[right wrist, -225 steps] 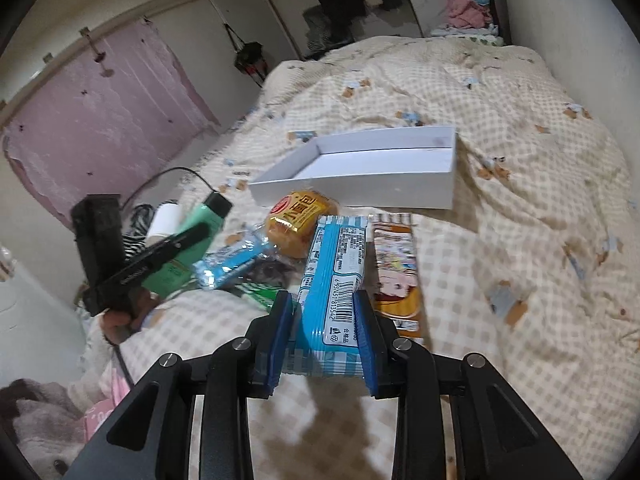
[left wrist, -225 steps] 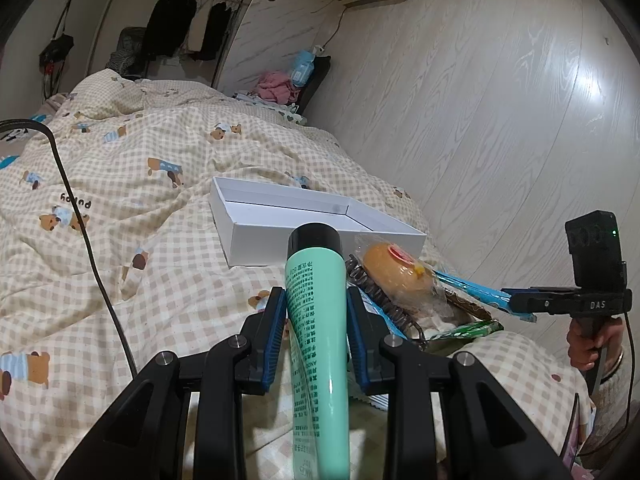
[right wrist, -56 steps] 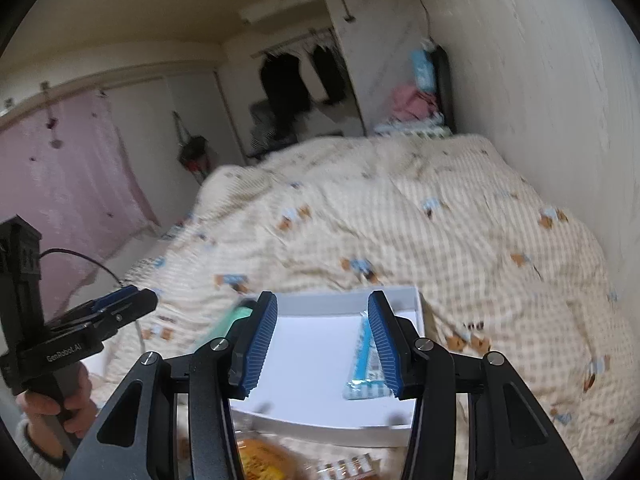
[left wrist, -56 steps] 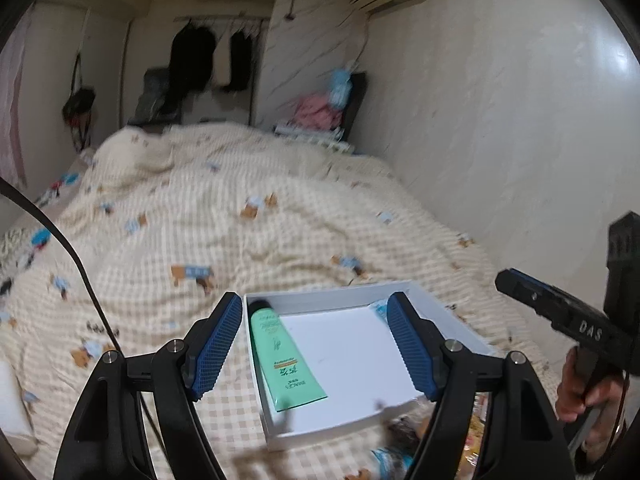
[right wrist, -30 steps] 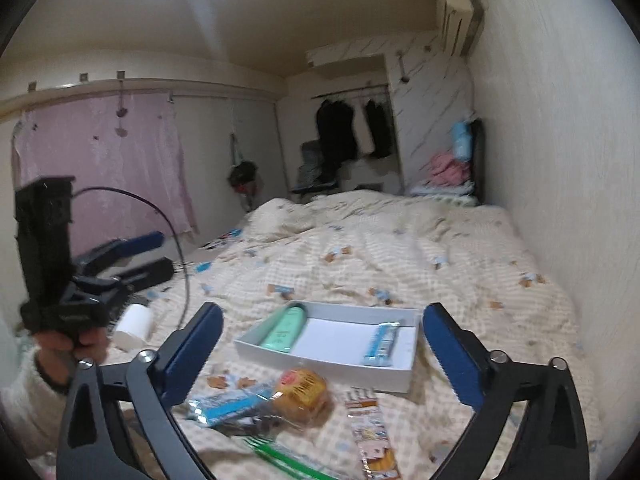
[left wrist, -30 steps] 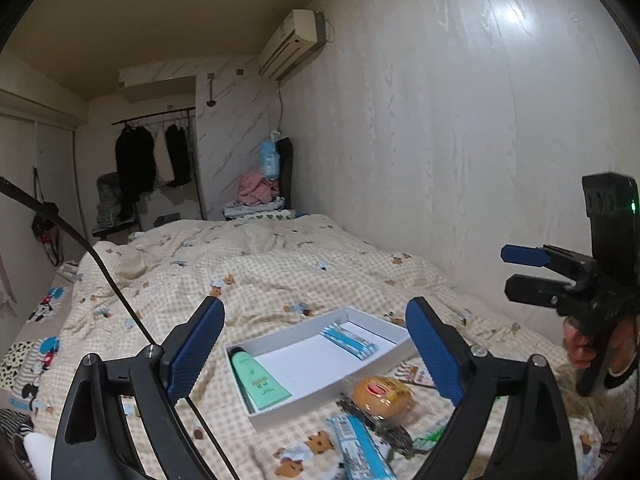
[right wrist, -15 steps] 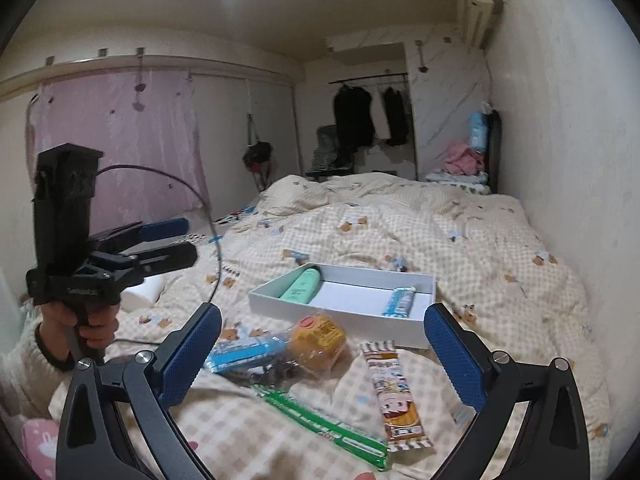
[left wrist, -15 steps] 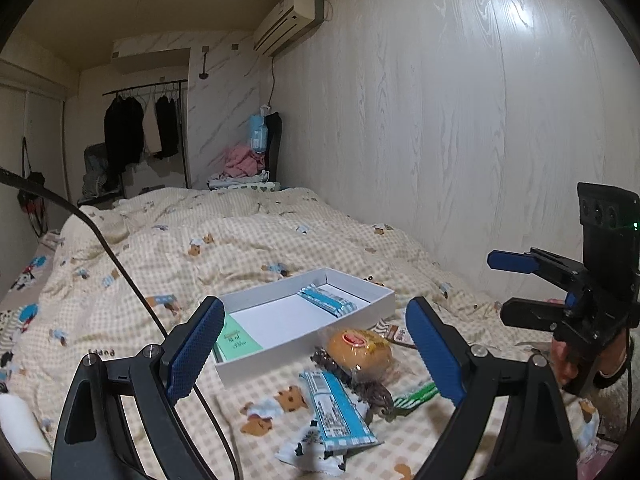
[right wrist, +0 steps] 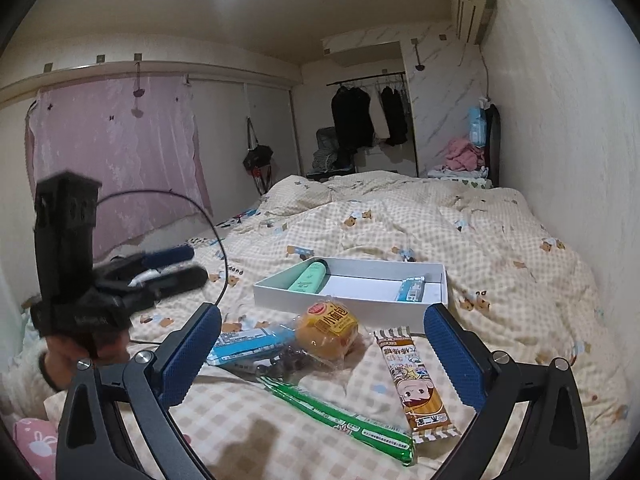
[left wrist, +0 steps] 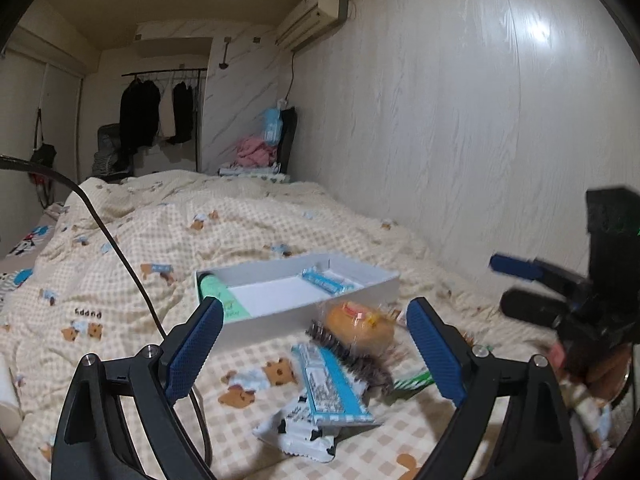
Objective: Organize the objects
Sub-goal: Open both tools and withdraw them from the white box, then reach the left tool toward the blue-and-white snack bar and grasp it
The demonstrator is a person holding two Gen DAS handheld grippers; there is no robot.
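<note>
Bedroom lot: you are working over a checked, bear-print quilt [right wrist: 460,240] with a white box [right wrist: 340,304] lying at mid-bed.

Your left gripper [left wrist: 316,344] is opening its jaws, already very wide, with nothing pressed between the pads; your right gripper [right wrist: 322,352] is standing wide open and gripping nothing. Lying in the box: a green tube [right wrist: 308,276] at its left end and a blue packet [right wrist: 410,290] at its right. Lying loose on the quilt nearer you: a round orange bun [right wrist: 330,326], a blue-and-white wrapper [right wrist: 250,344], a long green pack [right wrist: 340,424] and a cartoon-print bar [right wrist: 416,384]. Far end: dark clothes are hanging on a rail [right wrist: 368,120], a pink curtain [right wrist: 112,152] at left, an air conditioner [left wrist: 312,16] high on the right wall. A dark bristly item [left wrist: 352,356] under the bun is blurring in the left view; you cannot tell what it is.
</note>
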